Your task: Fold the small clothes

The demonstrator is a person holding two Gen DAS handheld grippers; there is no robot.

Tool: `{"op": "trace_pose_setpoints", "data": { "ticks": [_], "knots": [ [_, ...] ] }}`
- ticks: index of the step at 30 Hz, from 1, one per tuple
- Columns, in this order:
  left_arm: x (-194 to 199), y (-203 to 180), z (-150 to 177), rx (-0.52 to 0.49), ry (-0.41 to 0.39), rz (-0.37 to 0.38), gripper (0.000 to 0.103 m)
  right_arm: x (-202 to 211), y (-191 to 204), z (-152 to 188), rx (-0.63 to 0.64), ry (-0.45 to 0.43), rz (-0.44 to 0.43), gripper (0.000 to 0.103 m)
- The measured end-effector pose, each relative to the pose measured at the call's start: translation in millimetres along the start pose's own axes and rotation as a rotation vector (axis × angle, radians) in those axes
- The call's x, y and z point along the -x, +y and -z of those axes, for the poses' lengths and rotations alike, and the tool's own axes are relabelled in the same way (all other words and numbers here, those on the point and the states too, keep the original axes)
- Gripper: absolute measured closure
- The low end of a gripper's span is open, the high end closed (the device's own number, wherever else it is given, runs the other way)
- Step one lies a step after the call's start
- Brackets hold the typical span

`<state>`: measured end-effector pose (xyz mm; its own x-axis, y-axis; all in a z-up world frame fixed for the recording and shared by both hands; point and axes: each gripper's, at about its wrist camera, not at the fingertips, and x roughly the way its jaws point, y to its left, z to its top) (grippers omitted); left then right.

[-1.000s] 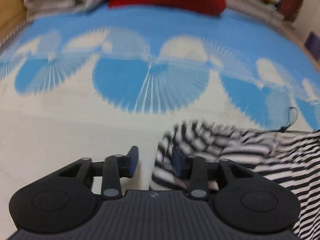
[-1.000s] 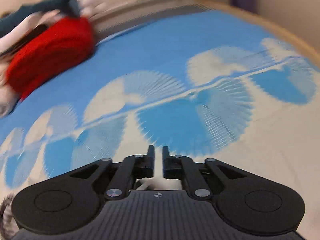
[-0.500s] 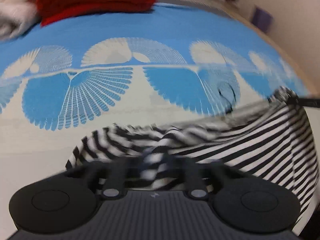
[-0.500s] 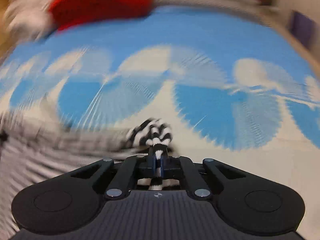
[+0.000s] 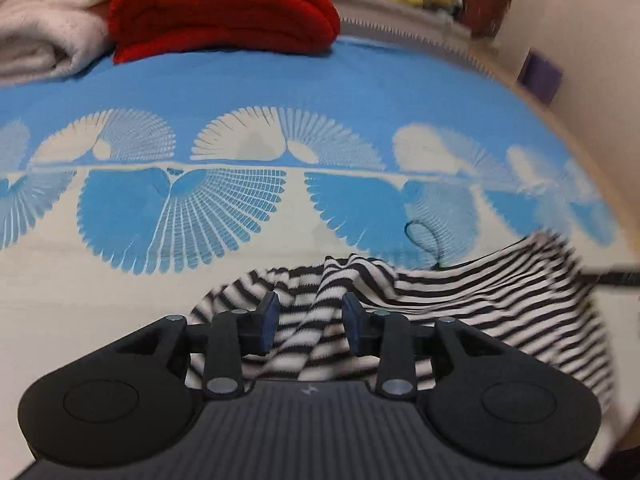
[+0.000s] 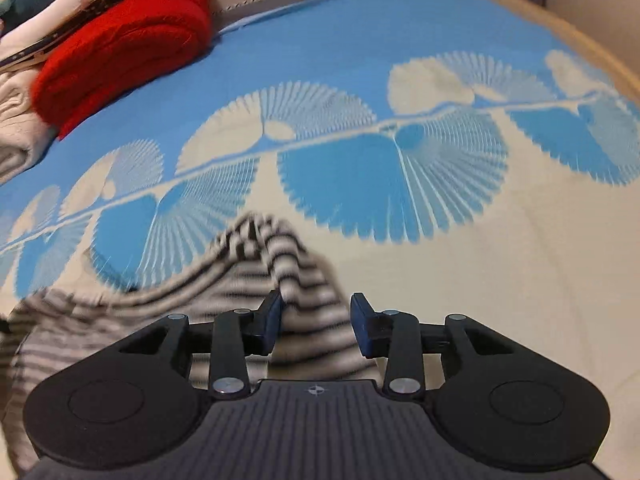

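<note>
Both grippers, left gripper (image 5: 308,322) and right gripper (image 6: 318,322), are now spreading apart, releasing the striped garment (image 5: 460,300) onto the bedspread (image 5: 280,88), likely for flattening.

1. A bed cover (image 5: 360,92), blue at the far end and cream nearer the camera, with a row of fan shapes across it.
2. A black-and-white striped garment (image 5: 460,292) lies rumpled on the cream part.
3. A folded red knit (image 5: 224,8) lies at the far end.
4. A white fleecy blanket (image 5: 44,20) lies touching its left side.
</note>
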<state>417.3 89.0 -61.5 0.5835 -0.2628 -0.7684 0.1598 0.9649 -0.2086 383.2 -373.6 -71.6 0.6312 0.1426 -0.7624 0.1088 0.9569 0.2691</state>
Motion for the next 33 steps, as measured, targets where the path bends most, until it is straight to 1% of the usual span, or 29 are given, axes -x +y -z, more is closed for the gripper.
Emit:
{"op": "trace_pose_setpoints", "data": {
  "ticks": [2, 3, 4, 6, 9, 11, 13, 14, 15, 16, 17, 18, 19, 21, 22, 23, 24, 25, 26, 27, 28, 29, 30, 31, 32, 33],
  "knots": [
    [17.3, 13.4, 9.4, 0.032, 0.024, 0.03, 0.06, 15.0, -7.1, 17.0, 0.01, 0.03, -0.015, 0.058],
    [24.0, 20.8, 14.7, 0.04, 0.051, 0.036, 0.056, 21.3, -12.4, 27.1, 0.024, 0.054, -0.03, 0.057],
    [27.4, 29.6, 24.9, 0.039, 0.095, 0.036, 0.054, 26.1, -16.3, 33.7, 0.039, 0.079, -0.041, 0.055],
    [30.6, 44.8, 47.8, 0.02, 0.189, 0.02, 0.053, 34.5, -21.8, 53.0, 0.091, 0.141, -0.067, 0.053],
    [30.1, 57.0, 83.4, -0.028, 0.31, 0.007, 0.053, 41.0, -24.4, 84.0, 0.187, 0.207, -0.051, 0.053],
    [31.6, 62.8, 101.0, -0.027, 0.351, 0.022, 0.053, 38.0, -25.7, 103.8, 0.236, 0.255, -0.049, 0.053],
    [29.4, 66.1, 111.6, 0.0, 0.376, 0.057, 0.053, 37.9, -25.4, 116.6, 0.257, 0.266, -0.044, 0.053],
    [27.8, 67.5, 114.8, 0.014, 0.383, 0.066, 0.054, 39.8, -25.3, 120.5, 0.253, 0.254, -0.047, 0.055],
    [27.1, 67.3, 117.1, 0.023, 0.385, 0.066, 0.058, 42.6, -26.0, 122.0, 0.237, 0.242, -0.058, 0.07],
    [28.0, 67.3, 117.9, 0.027, 0.382, 0.057, 0.07, 46.7, -27.6, 122.0, 0.218, 0.229, -0.077, 0.086],
    [29.3, 68.0, 117.8, 0.024, 0.379, 0.06, 0.1, 53.5, -28.9, 120.5, 0.202, 0.207, -0.093, 0.087],
    [38.6, 69.4, 113.0, 0.028, 0.343, 0.061, 0.103, 61.0, -30.9, 117.3, 0.192, 0.18, -0.101, 0.089],
    [50.5, 73.0, 106.4, 0.046, 0.287, 0.061, 0.103, 72.6, -34.0, 112.8, 0.165, 0.142, -0.115, 0.09],
    [70.9, 83.1, 95.0, 0.102, 0.189, 0.053, 0.103, 96.9, -45.8, 101.1, 0.065, 0.072, -0.144, 0.09],
    [78.8, 86.3, 92.8, 0.104, 0.169, 0.033, 0.103, 107.9, -53.1, 98.1, 0.009, 0.045, -0.16, 0.09],
    [80.3, 86.6, 94.3, 0.086, 0.176, -0.001, 0.103, 114.9, -57.3, 97.9, -0.017, 0.034, -0.159, 0.091],
    [75.5, 86.9, 99.0, 0.068, 0.221, -0.035, 0.102, 115.2, -58.5, 99.0, -0.017, 0.04, -0.142, 0.091],
    [65.4, 87.1, 106.6, 0.066, 0.292, -0.047, 0.102, 110.9, -58.3, 102.3, -0.01, 0.064, -0.124, 0.091],
    [55.5, 85.1, 114.3, 0.05, 0.355, -0.062, 0.102, 100.7, -56.5, 108.0, 0.001, 0.119, -0.095, 0.091],
    [45.8, 79.9, 122.3, 0.014, 0.413, -0.089, 0.102, 88.8, -53.8, 114.6, 0.019, 0.177, -0.06, 0.091],
    [40.0, 75.3, 127.4, -0.017, 0.45, -0.104, 0.102, 78.4, -53.3, 122.4, 0.035, 0.235, -0.028, 0.091],
    [37.6, 71.3, 129.4, -0.038, 0.464, -0.118, 0.101, 69.0, -51.4, 128.5, 0.038, 0.282, -0.007, 0.09],
    [38.5, 66.4, 127.1, -0.064, 0.457, -0.15, 0.101, 62.7, -49.5, 133.4, 0.036, 0.311, 0.002, 0.09],
    [43.3, 63.7, 122.7, -0.085, 0.426, -0.174, 0.097, 62.5, -47.9, 134.6, 0.041, 0.319, 0.005, 0.087],
    [49.4, 61.6, 116.3, -0.099, 0.387, -0.187, 0.093, 65.5, -45.1, 132.3, 0.051, 0.305, 0.021, 0.086],
    [57.6, 59.3, 107.6, -0.096, 0.331, -0.183, 0.08, 69.7, -42.0, 129.5, 0.065, 0.277, 0.042, 0.08]
  ]
}}
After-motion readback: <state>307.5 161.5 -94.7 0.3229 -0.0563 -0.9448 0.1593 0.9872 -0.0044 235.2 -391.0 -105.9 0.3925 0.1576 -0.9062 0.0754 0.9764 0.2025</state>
